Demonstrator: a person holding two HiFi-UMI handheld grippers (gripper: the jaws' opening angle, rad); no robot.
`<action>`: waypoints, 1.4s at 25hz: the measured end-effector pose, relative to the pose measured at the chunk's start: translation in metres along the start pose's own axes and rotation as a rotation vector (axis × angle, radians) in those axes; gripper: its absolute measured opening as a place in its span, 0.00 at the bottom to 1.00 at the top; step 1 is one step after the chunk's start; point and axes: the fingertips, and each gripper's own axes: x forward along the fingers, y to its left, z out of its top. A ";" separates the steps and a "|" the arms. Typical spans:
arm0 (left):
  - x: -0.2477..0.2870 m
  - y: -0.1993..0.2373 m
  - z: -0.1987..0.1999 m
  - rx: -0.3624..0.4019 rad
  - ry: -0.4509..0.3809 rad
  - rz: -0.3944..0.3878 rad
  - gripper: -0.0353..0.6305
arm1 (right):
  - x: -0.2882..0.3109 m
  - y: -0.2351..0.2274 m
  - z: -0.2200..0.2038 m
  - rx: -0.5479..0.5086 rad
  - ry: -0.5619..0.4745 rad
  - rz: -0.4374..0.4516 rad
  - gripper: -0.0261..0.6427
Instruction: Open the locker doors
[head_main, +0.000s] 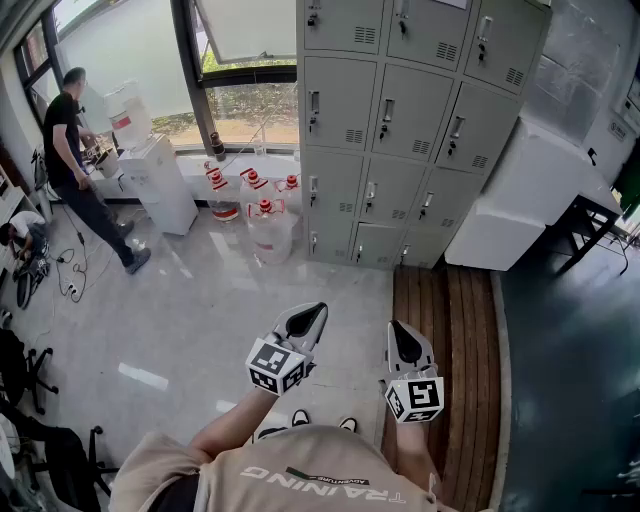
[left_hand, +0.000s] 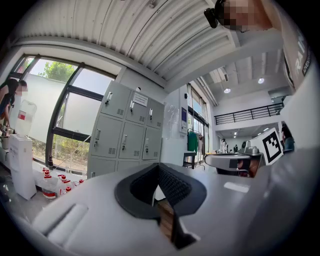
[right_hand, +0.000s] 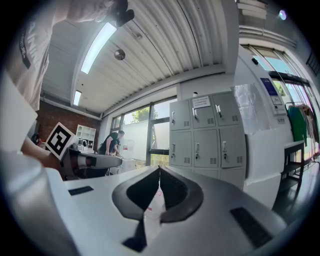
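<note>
Evidently the job had not begun: the left gripper (head_main: 303, 322) and the right gripper (head_main: 403, 342) hung side by side in front of the person's chest, well apart from the lockers (head_main: 400, 130). Each gripper's own view showed its jaws brought together at the tips with nothing between them. That suited carrying them across the room, though they would likely need to part before taking a handle. The lockers stood against the far wall beside the window (head_main: 245, 60), a grey bank of three columns. Every door in sight was closed, with a small handle (head_main: 386, 110) near each door's left edge. Both tools pointed roughly at the bank, which suggested an approach rather than any grasp. Open floor lay between the person and the doors: pale tile (head_main: 200, 310) on the left and a strip of wooden boards (head_main: 445, 340) running up to the bank's foot on the right. The margins were tighter. Water jugs (head_main: 265, 215) clustered just beside the bank's lower left corner, and a white block (head_main: 520, 200) sat close against its right side, so doors in the outer columns would probably have less swing room than those in the middle. Another person (head_main: 75, 160) stood by a water dispenser (head_main: 160, 180) at the far left, clear of the path.
</note>
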 end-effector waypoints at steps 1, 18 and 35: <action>0.000 0.004 0.000 -0.002 0.001 0.005 0.06 | 0.004 0.000 -0.001 0.002 0.002 0.003 0.05; 0.022 0.077 -0.003 -0.006 0.017 -0.015 0.06 | 0.068 -0.002 -0.006 0.000 0.017 -0.056 0.05; 0.154 0.139 -0.018 -0.022 0.058 -0.006 0.06 | 0.179 -0.103 -0.028 -0.015 0.042 -0.056 0.05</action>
